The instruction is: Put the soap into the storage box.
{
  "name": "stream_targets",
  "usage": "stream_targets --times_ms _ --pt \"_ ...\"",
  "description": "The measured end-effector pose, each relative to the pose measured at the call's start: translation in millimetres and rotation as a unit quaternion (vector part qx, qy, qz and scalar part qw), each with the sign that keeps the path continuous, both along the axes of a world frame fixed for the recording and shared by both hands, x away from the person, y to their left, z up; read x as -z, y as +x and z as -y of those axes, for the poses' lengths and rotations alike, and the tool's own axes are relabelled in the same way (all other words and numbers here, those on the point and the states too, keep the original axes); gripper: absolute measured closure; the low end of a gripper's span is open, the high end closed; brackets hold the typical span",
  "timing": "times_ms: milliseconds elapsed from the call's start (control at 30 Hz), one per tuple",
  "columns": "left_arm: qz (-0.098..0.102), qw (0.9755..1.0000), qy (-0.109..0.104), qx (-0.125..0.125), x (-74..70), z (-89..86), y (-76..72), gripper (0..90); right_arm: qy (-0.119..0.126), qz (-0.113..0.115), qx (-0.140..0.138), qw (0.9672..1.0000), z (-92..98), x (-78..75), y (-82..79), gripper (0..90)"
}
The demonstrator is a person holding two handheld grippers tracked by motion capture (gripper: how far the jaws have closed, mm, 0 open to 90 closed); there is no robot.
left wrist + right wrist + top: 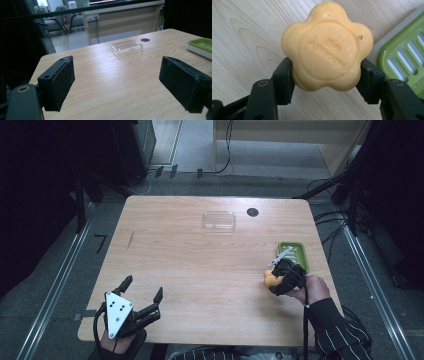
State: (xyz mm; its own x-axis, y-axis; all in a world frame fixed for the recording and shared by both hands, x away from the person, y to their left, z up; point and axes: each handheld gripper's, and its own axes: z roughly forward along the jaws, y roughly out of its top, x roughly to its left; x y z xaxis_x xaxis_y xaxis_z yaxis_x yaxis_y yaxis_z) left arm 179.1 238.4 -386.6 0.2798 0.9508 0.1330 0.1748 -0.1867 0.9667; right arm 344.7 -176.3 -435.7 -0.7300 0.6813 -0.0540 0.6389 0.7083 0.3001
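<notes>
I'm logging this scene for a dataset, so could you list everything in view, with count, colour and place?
Flower-shaped orange soap bar: one, orange, clamped between the right gripper's jaws, beside the green dish.
Green plastic soap dish: one, green with a pale rim, right edge of the table.
Clear plastic lid: one, transparent, far middle of the table.
Round dark cable hole: one, dark, just right of the lid.
Light wooden table: one, pale wood grain.
Left gripper: one, black with a grey plate, near left corner, jaws wide apart and holding nothing.
Right gripper: one, black, shut on the soap.
Striped sleeve: one, dark with thin pale stripes, lower right.
</notes>
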Motion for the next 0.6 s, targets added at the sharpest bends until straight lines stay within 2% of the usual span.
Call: stream_targets --times_ms 333,600 --pt "0.000 1.0000 0.000 0.000 0.1 0.2 0.3 13.6 0.004 0.012 0.032 0.9994 6.7 -6.1 2.6 40.1" --pt "0.000 1.0000 0.000 0.000 0.0 0.1 0.3 13.6 0.012 0.021 0.047 0.9986 12.4 -9.8 5.0 40.1"
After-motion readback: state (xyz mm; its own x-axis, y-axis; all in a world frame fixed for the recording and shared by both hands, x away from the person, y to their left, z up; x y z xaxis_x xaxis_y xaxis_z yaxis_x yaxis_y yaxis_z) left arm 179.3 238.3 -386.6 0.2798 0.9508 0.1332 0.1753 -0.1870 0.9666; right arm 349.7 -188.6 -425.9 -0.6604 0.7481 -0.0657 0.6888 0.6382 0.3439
